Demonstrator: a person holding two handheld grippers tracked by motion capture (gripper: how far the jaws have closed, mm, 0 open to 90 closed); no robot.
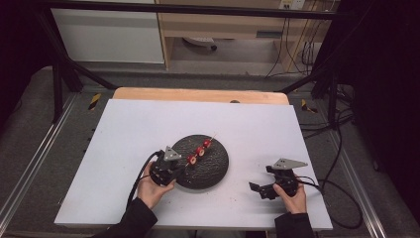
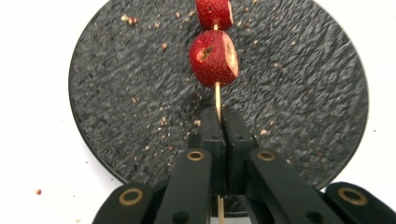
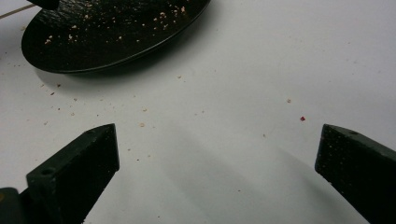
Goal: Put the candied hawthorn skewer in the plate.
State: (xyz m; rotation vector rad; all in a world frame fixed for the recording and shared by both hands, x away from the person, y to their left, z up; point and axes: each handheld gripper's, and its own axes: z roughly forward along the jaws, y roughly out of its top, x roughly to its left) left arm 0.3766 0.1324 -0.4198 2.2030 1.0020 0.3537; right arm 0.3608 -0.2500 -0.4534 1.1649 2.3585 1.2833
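1. Skewer (image 2: pixel 217 95): a thin wooden stick threaded with red fruit pieces (image 2: pixel 214 58), three of them countable in the high view, lying slantwise above the black plate (image 1: pixel 215 166), its near end at the plate's left edge.
2. Left claw (image 2: pixel 219 122) is clamped on the bare near end of the skewer, its two jaws pressed together with the stick running between them.
3. Nearest fruit piece sits just beyond the jaw tips, apart from them; a second piece follows farther along the stick.
4. Plate is round, dark and rough-textured, dusted with pale crumbs, and rests near the middle of the white tabletop (image 1: pixel 129 129).
5. Right claw (image 3: pixel 217 158) stands wide apart with nothing between its jaws, hovering low above the tabletop to the right of the plate.
6. Crumbs (image 3: pixel 140 125) lie scattered on the tabletop near the plate's rim.
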